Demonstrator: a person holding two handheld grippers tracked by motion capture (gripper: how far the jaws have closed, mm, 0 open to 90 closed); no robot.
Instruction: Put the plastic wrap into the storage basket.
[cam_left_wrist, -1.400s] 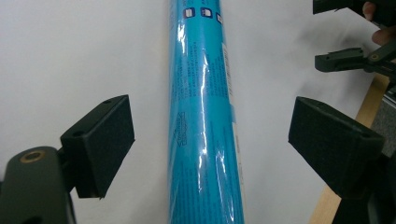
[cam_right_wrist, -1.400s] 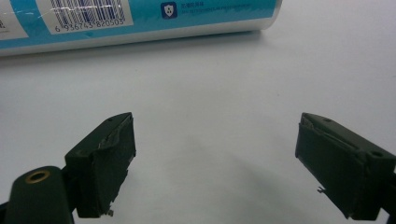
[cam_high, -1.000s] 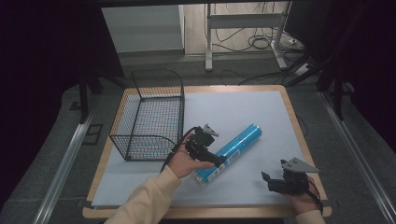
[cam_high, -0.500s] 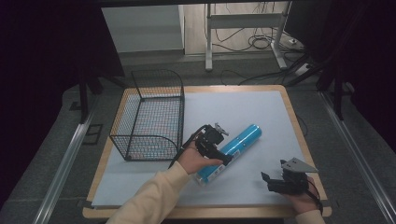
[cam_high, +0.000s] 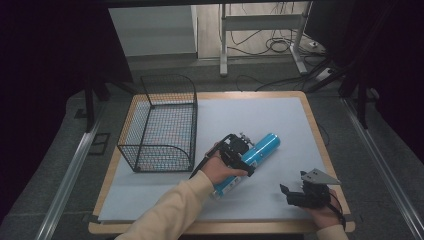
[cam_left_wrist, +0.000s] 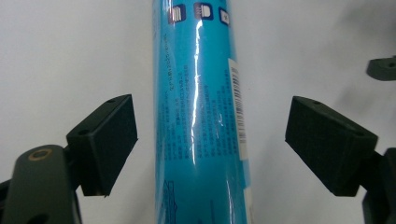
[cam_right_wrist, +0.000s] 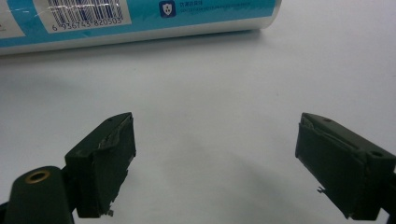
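I see a white sheet (cam_high: 280, 120) covering the wooden table (cam_high: 312, 117), with dark floor and loose cables beyond its far edge. The blue tube (cam_high: 250, 159) lies on the sheet just right of the wire basket (cam_high: 162, 125), apart from it. My left gripper (cam_left_wrist: 210, 140) straddles the tube, jaws wide, neither pad touching it. The hand hides the tube's near half from above, and its ends are cut off in the left gripper view. My right gripper (cam_right_wrist: 215, 163) sits near the table's front right corner, jaws wide over bare sheet, well apart from the basket.
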